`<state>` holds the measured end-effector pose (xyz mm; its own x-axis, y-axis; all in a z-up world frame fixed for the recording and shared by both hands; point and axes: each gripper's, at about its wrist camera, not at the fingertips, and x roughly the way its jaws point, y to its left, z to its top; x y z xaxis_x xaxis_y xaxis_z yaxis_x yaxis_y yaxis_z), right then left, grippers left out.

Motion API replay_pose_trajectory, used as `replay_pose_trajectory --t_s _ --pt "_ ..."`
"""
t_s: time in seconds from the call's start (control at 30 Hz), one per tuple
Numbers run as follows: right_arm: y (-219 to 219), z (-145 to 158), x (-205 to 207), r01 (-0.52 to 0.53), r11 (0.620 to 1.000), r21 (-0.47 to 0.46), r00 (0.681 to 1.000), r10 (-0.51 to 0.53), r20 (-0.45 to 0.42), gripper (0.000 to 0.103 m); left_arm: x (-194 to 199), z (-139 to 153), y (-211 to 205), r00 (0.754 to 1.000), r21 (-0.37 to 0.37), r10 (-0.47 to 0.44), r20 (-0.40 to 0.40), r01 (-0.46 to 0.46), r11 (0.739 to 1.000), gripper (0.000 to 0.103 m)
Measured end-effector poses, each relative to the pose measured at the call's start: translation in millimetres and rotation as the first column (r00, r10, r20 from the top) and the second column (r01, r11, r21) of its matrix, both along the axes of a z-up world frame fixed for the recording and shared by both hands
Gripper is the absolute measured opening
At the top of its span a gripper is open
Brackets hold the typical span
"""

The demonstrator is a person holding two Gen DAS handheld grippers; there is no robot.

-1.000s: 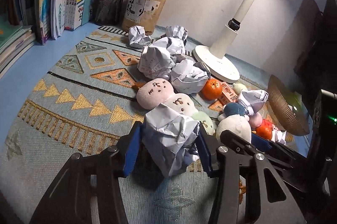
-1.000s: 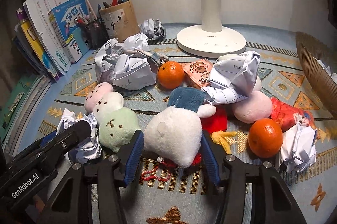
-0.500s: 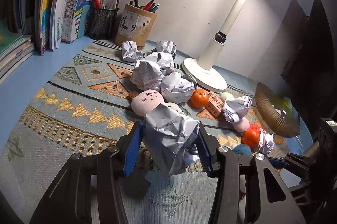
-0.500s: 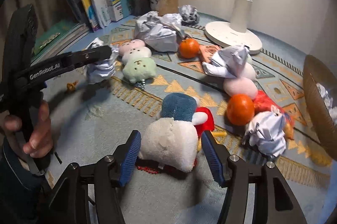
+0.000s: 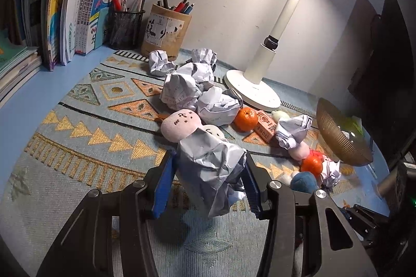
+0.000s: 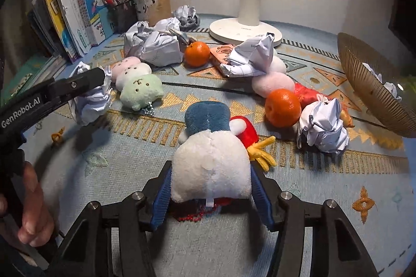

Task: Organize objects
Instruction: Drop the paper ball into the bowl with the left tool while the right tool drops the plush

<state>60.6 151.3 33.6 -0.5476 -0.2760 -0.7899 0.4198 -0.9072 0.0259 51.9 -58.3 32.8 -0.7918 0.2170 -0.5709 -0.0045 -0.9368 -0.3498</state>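
Looked like a study corner in a home, set against a plain grey wall. Blue desk (image 5: 31, 95) covered with a woven mat (image 5: 85, 141) of triangle patterns. Schoolbooks (image 5: 78, 9) with Chinese titles stood upright at the left, beside a black mesh pen cup (image 5: 124, 27) and a cardboard pen holder (image 5: 165, 33) full of pens. White desk lamp (image 5: 260, 69) switched on near the wall. Household signs mixed in: soft plush toys (image 6: 137, 84), mandarins (image 6: 283, 108), crumpled sheets of paper (image 5: 182, 89), a small snack box (image 5: 265, 125) and a ribbed brown bowl (image 6: 374, 84) at the right edge.
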Motion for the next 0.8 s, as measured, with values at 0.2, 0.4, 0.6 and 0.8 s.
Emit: replay_pose_trajectory --t_s 0.2,0.4,0.6,0.8 --pt "30.3 45.3 5.0 -0.021 0.993 -0.115 0.995 0.01 -0.102 0.054 3.9 38.7 32.7 0.996 -0.054 -0.063 -0.06 0.06 0.997 0.046" --pt "98.8 105.7 -22.8 0.073 0.975 -0.212 0.97 -0.119 -0.213 0.055 -25.4 103.1 102.9 0.964 -0.074 -0.193 -0.181 0.182 0.98 0.046" --pt "191.2 142.7 -67.6 0.261 0.924 -0.28 0.9 -0.338 -0.275 0.055 -82.3 127.0 190.9 0.927 -0.047 -0.307 -0.215 0.304 0.952 0.046" --pt "264.9 131.1 -105.9 0.37 0.843 -0.389 0.862 -0.468 -0.193 0.055 -129.2 105.3 266.3 0.898 0.006 -0.404 -0.175 0.411 0.912 0.046"
